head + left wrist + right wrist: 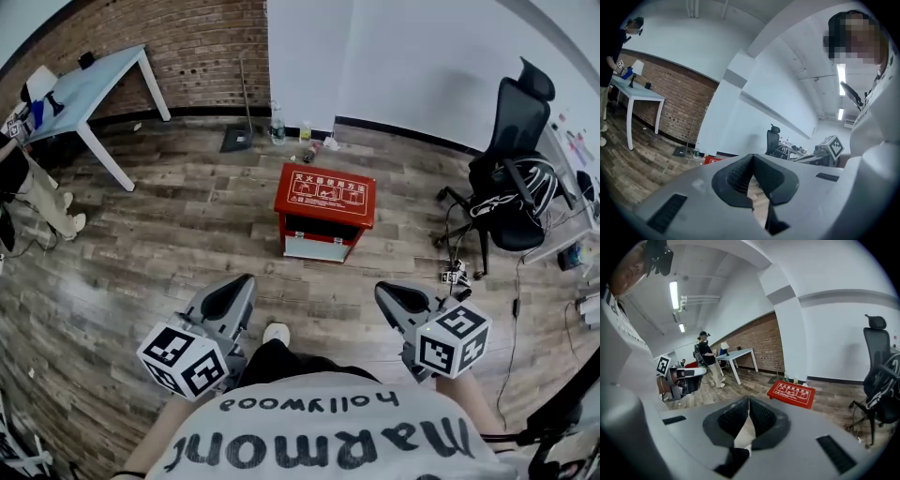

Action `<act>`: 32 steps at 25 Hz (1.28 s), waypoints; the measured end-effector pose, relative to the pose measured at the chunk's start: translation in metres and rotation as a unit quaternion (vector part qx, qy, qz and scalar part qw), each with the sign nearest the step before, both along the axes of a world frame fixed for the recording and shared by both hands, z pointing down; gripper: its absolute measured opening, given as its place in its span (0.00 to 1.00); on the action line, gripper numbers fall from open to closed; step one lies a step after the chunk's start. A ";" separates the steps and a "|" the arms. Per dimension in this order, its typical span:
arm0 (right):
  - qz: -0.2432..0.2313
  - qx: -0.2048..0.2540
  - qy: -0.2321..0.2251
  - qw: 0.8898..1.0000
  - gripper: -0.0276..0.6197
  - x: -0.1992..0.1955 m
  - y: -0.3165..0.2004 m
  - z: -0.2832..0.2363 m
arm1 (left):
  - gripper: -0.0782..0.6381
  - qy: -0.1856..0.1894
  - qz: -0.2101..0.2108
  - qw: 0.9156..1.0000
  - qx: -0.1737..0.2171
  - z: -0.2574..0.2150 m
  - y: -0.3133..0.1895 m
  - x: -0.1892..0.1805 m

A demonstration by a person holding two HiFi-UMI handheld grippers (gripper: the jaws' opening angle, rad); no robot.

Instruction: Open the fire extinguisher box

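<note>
Head view: fire extinguisher box (324,208) stood on floor (187,234), lid down; left gripper (236,286) and right gripper (390,294) were both pinched together, empty.

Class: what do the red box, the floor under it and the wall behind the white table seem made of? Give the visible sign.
Red rectangular fire extinguisher box: likely painted sheet metal, smooth and slightly glossy; crisp folded edges, though plastic is possible.
Grey-brown plank floor: wood or wood-look laminate, matt; grain and board seams.
Reddish-brown wall: brick, rough matt; mortar lines in courses.
</note>
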State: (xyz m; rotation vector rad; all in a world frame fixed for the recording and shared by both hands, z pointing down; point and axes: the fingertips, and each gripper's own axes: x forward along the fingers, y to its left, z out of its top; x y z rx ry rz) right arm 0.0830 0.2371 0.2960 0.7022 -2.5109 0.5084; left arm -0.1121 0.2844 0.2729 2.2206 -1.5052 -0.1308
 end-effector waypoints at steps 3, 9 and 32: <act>0.006 -0.001 -0.002 1.000 0.06 -0.023 -0.019 -0.001 | 0.12 0.000 0.010 1.000 -0.008 0.003 -0.022 -0.019; 0.005 -0.010 0.003 1.000 0.06 -0.063 -0.044 0.002 | 0.12 -0.003 0.018 1.000 -0.017 0.001 -0.055 -0.059; 0.067 -0.001 0.004 0.998 0.06 -0.098 -0.108 0.007 | 0.12 -0.018 0.107 0.994 -0.013 0.009 -0.149 -0.087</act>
